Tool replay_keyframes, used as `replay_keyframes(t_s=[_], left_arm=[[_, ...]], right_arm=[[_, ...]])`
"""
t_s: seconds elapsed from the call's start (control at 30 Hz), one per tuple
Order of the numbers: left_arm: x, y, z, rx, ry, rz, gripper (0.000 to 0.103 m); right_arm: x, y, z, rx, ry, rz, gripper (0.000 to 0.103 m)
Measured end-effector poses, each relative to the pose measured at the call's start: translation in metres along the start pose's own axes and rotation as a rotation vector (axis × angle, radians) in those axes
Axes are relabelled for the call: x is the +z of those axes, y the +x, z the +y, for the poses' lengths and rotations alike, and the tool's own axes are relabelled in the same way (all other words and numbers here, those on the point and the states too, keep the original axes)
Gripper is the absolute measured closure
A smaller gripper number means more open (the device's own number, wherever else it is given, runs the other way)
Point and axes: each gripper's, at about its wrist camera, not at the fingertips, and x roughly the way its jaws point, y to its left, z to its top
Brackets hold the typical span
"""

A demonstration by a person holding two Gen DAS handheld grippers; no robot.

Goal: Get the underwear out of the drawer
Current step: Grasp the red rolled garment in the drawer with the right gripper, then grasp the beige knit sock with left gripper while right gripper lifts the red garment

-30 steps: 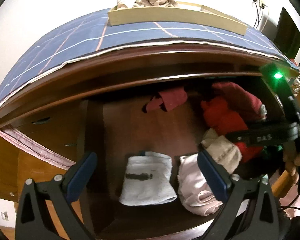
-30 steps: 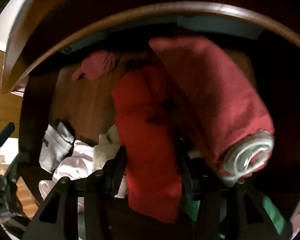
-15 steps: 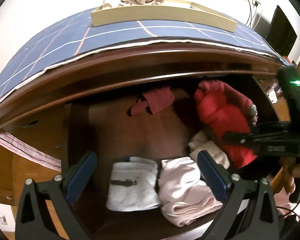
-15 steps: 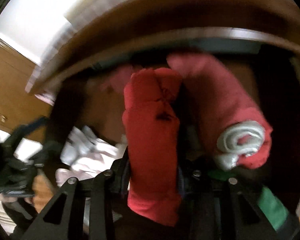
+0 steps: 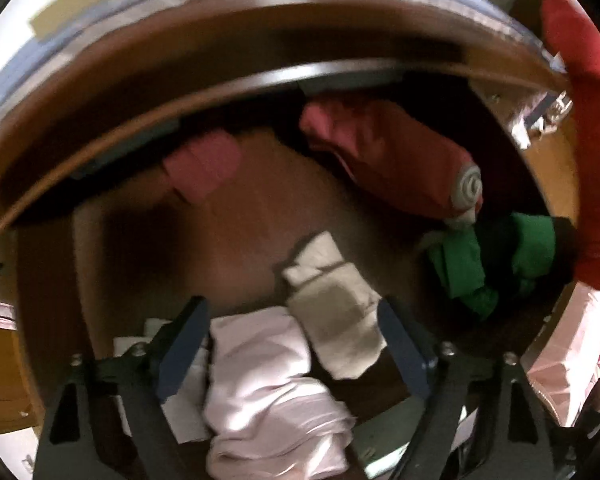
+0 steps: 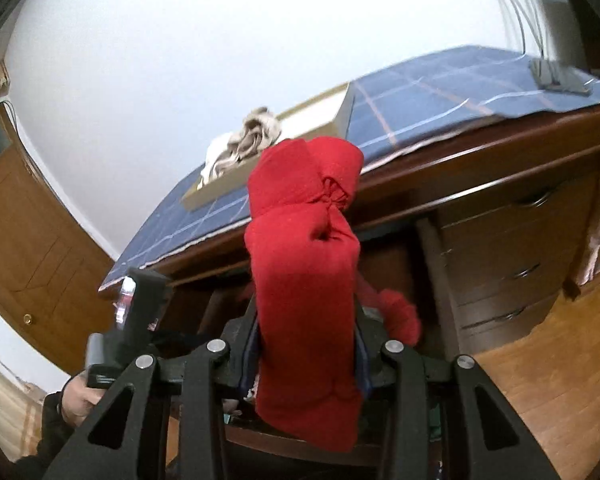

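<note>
My right gripper (image 6: 306, 356) is shut on a folded red piece of underwear (image 6: 304, 280) and holds it up above the open drawer (image 6: 396, 264); the same red underwear (image 5: 588, 128) hangs at the right edge of the left wrist view. My left gripper (image 5: 292, 340) is open and empty, low over the drawer (image 5: 240, 240), above a pale pink folded garment (image 5: 268, 392) and a beige folded garment (image 5: 336, 312). A rolled dark red garment (image 5: 400, 160), a pink one (image 5: 204, 164) and a green one (image 5: 488, 256) also lie in the drawer.
A blue checked cloth (image 6: 420, 96) covers the dresser top and bears a shallow cream tray (image 6: 284, 148) with a crumpled beige cloth (image 6: 252, 132). Closed drawers (image 6: 512, 256) stand to the right. A wooden door (image 6: 24, 232) is at the left.
My right gripper has lifted the red underwear up out of the drawer to the level of the dresser top. My left gripper has moved lower and closer into the drawer, over the pink garment.
</note>
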Motion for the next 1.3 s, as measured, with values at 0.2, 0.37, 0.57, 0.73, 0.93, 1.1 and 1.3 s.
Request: replay_keyframes(t_s=[0.2,0.37,0.57,0.73,0.93,1.1,1.3], left_arm=[[0.01,0.021,-0.012,0.018,0.0,0.11,0.023],[0.021,0.031,-0.01,0.015,-0.024,0.168,0.023],[0.023,0.047,-0.017,0.005,0.02,0.213,0.025],[0.021,0.049,-0.026,0.012,0.095,0.204,0.047],[0.02,0.044,-0.017,-0.054,0.083,0.153,0.071],[0.015,0.015,-0.003,-0.029,0.058,-0.053,0.071],[0.007,-0.042,0.013,-0.005,-0.013,-0.32,0.071]], right_arm=[[-0.003,-0.012,0.003,0.026,0.002,-0.033,0.063],[-0.012,-0.016,-0.004,0.038,-0.005,-0.036,0.063],[-0.014,-0.022,-0.008,0.039,0.016,-0.045,0.063],[-0.015,-0.022,-0.004,0.047,0.019,-0.04,0.062],[-0.018,-0.024,-0.002,0.051,0.023,-0.04,0.062],[-0.018,-0.026,-0.004,0.049,0.038,-0.058,0.062],[-0.02,-0.026,-0.001,0.049,0.043,-0.066,0.062]])
